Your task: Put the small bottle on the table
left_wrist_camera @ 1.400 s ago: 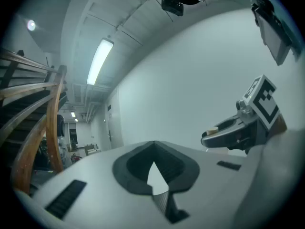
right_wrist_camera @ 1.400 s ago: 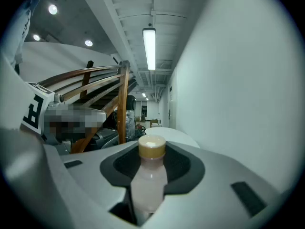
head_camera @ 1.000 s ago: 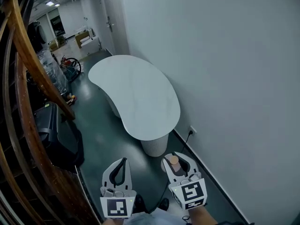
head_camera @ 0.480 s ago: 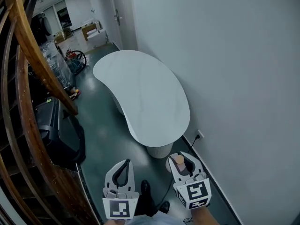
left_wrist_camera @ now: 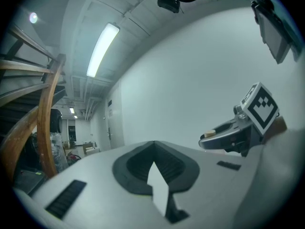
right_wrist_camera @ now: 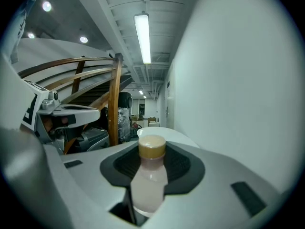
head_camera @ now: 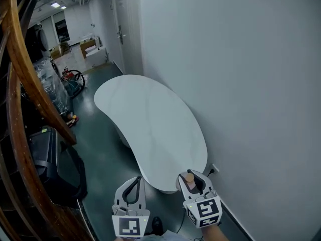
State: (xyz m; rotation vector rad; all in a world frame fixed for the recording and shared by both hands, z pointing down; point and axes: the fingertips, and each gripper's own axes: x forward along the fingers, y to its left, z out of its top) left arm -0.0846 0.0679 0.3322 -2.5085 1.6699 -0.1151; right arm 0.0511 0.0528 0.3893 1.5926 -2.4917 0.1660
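Observation:
A small bottle with pale pinkish liquid and a tan cap stands upright between the jaws of my right gripper, which is shut on it. The white kidney-shaped table stretches away along the wall, and its near end lies just ahead of both grippers. In the right gripper view the table shows beyond the bottle. My left gripper hangs beside the right one, jaws shut with nothing between them. The left gripper view shows the right gripper off to the right.
A curved wooden stair railing runs down the left, with a black machine under it. The white wall bounds the right, with a socket low down. A door and clutter lie at the corridor's far end.
The view has shifted forward: the table's near end now lies right in front of the grippers. The bottle stays held in the right gripper, and the left stays shut.

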